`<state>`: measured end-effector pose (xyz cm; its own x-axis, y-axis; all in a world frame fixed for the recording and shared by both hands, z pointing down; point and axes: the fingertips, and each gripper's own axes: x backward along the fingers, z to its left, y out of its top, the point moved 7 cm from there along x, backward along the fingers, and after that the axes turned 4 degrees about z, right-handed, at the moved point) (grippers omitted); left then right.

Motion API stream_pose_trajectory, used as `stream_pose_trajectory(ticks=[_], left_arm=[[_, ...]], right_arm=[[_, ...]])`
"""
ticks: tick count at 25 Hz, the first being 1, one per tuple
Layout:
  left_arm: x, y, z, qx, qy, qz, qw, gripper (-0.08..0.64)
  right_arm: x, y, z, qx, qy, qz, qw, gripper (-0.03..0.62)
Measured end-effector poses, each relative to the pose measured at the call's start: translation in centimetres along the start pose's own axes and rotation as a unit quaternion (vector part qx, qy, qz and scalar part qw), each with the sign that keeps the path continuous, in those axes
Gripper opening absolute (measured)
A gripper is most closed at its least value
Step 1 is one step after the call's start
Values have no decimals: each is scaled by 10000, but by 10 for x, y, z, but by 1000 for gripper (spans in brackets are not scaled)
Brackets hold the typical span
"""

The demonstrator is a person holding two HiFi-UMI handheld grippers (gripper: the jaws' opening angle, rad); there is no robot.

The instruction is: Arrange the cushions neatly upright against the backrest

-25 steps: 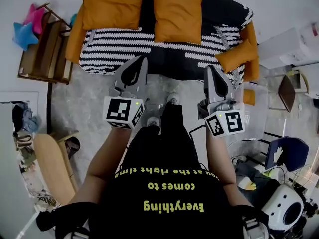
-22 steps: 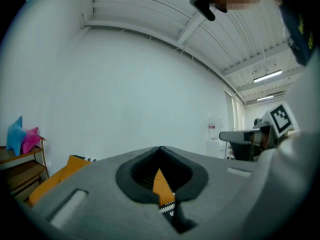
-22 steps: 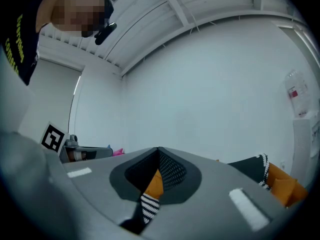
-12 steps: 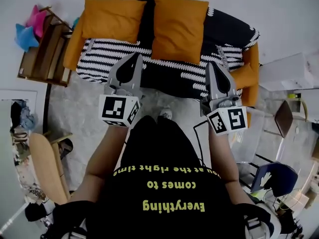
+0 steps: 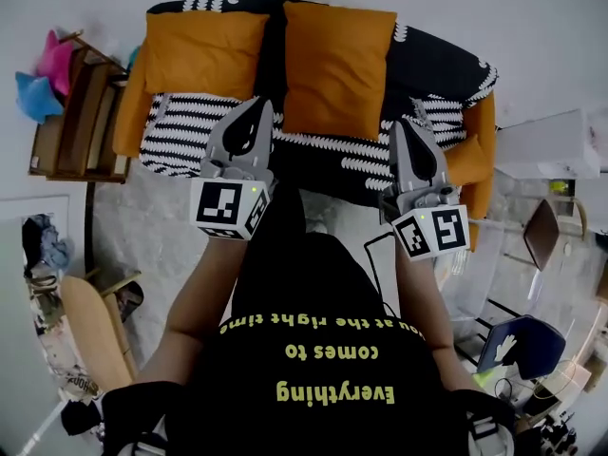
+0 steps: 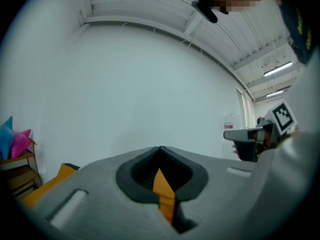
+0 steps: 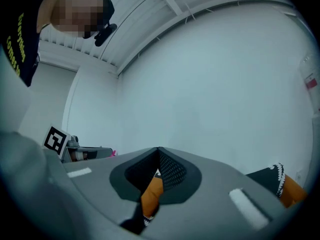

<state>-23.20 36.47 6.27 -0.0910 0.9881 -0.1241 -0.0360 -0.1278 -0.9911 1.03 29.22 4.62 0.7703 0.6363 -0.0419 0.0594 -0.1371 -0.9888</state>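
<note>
white wall | grey floor | wooden shelf at left

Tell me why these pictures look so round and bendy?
Head view: the wide lens bends the sofa into a curve; sharp and evenly lit. Left gripper view: black corners, and the ceiling beams bow. Right gripper view: same round edge, plain wall without glare.

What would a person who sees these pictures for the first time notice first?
Two large orange cushions, the left cushion and the middle cushion, stand out against the black-and-white sofa at the top of the head view. A smaller orange cushion lies at the sofa's right end. In front of the sofa, the left gripper and the right gripper point towards it, both shut and empty.
</note>
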Motion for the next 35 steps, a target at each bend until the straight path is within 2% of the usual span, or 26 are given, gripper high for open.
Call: stream_pose_trajectory(ticks=[7, 13, 20, 23, 30, 35], left_arm=[[-101, 20, 57, -168, -483, -161, 9986, -2], [-169, 27, 105, -69, -935, -135, 9955, -2], [-217, 12, 122, 64, -1041, 74, 9945, -2], [-239, 2, 122, 54, -1015, 147, 9947, -2], [-296, -31, 117, -275, -1108, 357, 9928, -2], [-348, -68, 111, -470, -1219, 602, 9896, -2]], right_arm=[[-90, 10, -40, 4, -465, -102, 9989, 11], [-155, 4, -57, -269, -840, -138, 9960, 11], [-186, -20, -84, -490, -1020, 210, 9934, 11], [-198, -38, -97, -566, -1029, 387, 9923, 12], [-209, -97, -128, -833, -1184, 867, 9857, 29], [-201, -166, -155, -1136, -1505, 1287, 9736, 54]])
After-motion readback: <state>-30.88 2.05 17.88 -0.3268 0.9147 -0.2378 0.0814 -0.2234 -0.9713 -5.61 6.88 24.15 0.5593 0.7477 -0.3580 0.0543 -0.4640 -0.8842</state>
